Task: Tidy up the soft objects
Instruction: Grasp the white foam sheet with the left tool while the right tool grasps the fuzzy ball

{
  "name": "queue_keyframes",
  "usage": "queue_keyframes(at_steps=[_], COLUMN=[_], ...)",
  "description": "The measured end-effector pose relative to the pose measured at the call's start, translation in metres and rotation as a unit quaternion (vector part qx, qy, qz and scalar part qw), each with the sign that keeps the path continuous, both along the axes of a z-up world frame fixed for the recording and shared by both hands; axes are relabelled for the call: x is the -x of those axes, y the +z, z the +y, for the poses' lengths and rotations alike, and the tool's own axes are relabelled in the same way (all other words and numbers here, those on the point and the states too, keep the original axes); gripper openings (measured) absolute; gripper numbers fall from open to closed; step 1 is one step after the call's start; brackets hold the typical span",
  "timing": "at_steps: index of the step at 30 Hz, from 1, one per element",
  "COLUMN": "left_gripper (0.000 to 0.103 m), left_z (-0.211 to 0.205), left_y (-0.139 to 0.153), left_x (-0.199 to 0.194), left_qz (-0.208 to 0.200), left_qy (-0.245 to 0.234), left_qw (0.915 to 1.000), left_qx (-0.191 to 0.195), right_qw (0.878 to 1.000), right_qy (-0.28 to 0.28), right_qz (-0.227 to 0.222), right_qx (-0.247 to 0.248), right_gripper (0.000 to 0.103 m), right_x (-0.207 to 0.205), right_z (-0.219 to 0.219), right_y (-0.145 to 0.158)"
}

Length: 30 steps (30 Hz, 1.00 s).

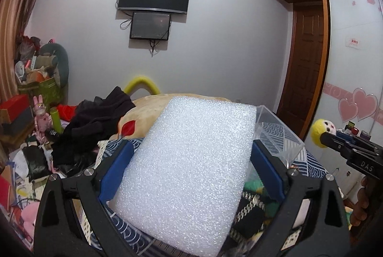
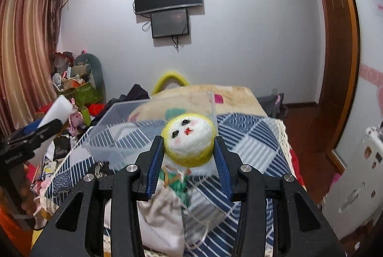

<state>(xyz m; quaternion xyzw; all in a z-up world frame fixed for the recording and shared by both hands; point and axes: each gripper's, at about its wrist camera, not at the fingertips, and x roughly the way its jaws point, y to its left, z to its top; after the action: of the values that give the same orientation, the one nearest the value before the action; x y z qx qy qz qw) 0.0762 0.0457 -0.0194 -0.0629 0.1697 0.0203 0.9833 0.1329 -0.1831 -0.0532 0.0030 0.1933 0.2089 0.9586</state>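
Right now you hold something in each tool. Your left gripper (image 1: 191,161) is clamped across a white foam sheet (image 1: 191,161), blue pads pressing its two side edges, the sheet tilted up and blocking most of the left wrist view. Your right gripper (image 2: 189,151) is closed on the head of a felt doll (image 2: 188,139), yellow rim, white face toward the camera; its green body hangs below the fingers.

The clear plastic bin (image 2: 115,137) sits on the blue patterned quilt (image 2: 251,144), ahead of the right gripper and somewhat to its left. In the left wrist view its corner (image 1: 277,135) shows just past the foam's right edge.

Risks, as I judge them:
- Foam is springy and held by its edges only. Squeeze harder and it may bow and pop free.
- The sheet looks wide against the bin opening; it may catch the rim and tip or slide the light bin on the soft bedding.
- The sheet hides your left view, so you could misjudge the rim.
- Both tools converging on one bin may collide; go one at a time.
- The doll's dangling body could snag the bin wall.
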Motion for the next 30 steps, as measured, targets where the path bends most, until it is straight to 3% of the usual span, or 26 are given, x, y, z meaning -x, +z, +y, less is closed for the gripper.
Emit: queue_keyframes(at_steps=[15,30], left_gripper=[0.097,0.097], left_z=[-0.017,-0.034], left_y=[0.000,-0.023], left_x=[-0.065,-0.123], left_qz=[0.043,0.119], left_qy=[-0.021,-0.040], left_qw=[0.9988,0.9917], left_qx=[0.005,-0.026], right_qw=[0.999,0.994], right_qy=[0.018,0.027], right_qz=[0.026,0.078], right_qx=[0.009,0.066], right_gripper=[0.039,0.039], right_x=[-0.046,-0.074], right_z=[0.026,0.051], right_y=[-0.008,-0.023])
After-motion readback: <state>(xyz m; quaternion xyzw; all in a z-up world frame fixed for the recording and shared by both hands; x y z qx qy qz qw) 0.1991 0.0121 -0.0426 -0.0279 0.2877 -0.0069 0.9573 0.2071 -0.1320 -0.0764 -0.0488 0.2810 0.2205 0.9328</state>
